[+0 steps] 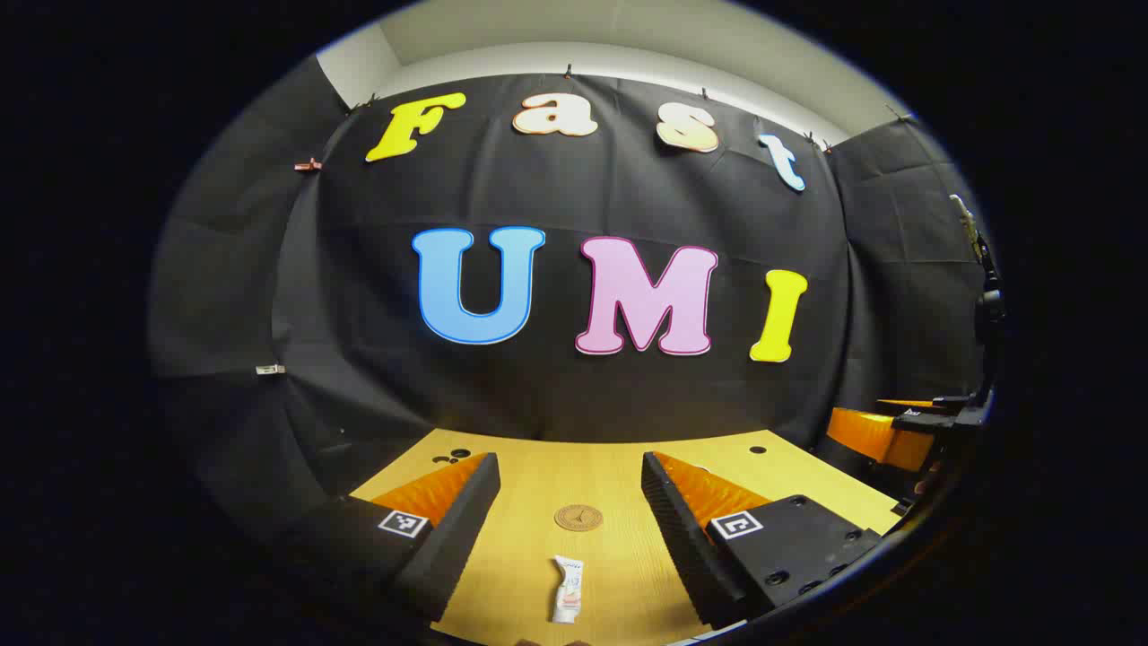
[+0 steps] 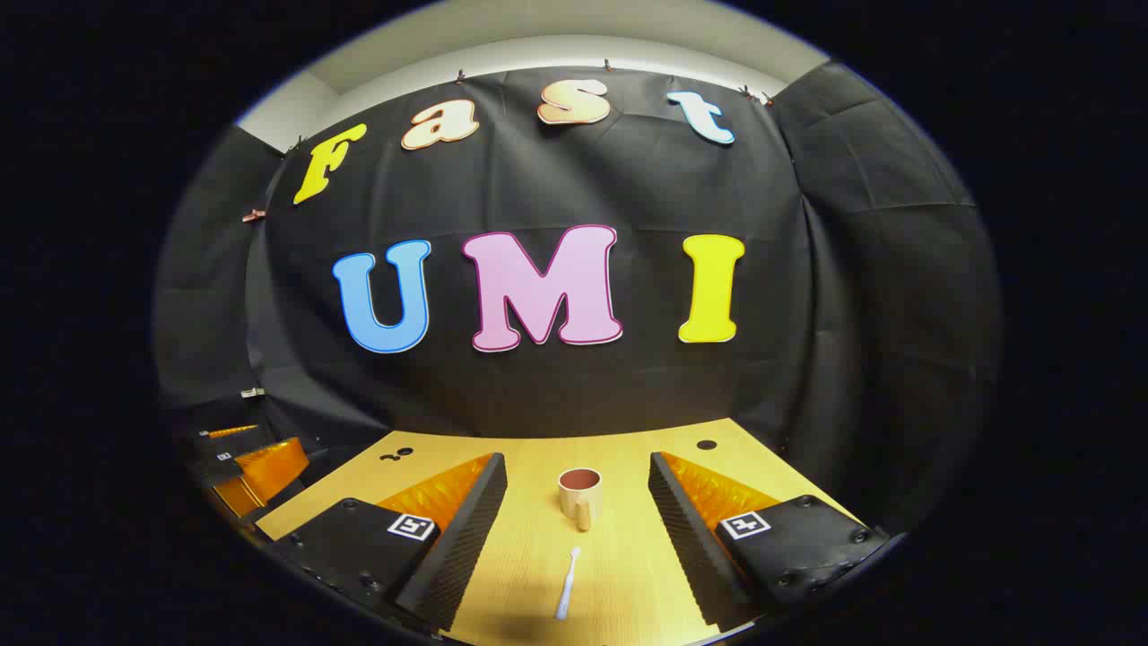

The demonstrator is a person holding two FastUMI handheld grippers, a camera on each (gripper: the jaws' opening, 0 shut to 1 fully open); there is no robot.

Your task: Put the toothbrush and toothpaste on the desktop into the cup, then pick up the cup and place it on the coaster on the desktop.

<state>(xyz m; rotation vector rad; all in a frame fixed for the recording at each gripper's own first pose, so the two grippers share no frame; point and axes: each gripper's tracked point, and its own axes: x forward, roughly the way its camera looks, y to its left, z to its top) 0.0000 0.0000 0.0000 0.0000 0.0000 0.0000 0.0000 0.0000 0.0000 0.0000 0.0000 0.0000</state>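
Observation:
In the left gripper view a small white toothpaste tube [image 1: 567,589] lies flat on the wooden desktop [image 1: 610,480], with a round brown coaster [image 1: 578,517] just beyond it. My left gripper [image 1: 569,484] is open above the desk, the tube and coaster lying between its fingers' lines. In the right gripper view a cream cup [image 2: 579,496] with a brownish inside stands upright, its handle toward me. A white toothbrush [image 2: 568,583] lies on the desktop [image 2: 619,547] in front of it. My right gripper [image 2: 577,480] is open and holds nothing, hovering short of the toothbrush.
Small dark holes [image 1: 758,449] mark the desk's far corners. The black cloth wall rises right behind the desk's far edge. The other gripper [image 1: 906,431] shows at the right edge of the left gripper view, and the other gripper [image 2: 242,458] at the left edge of the right gripper view.

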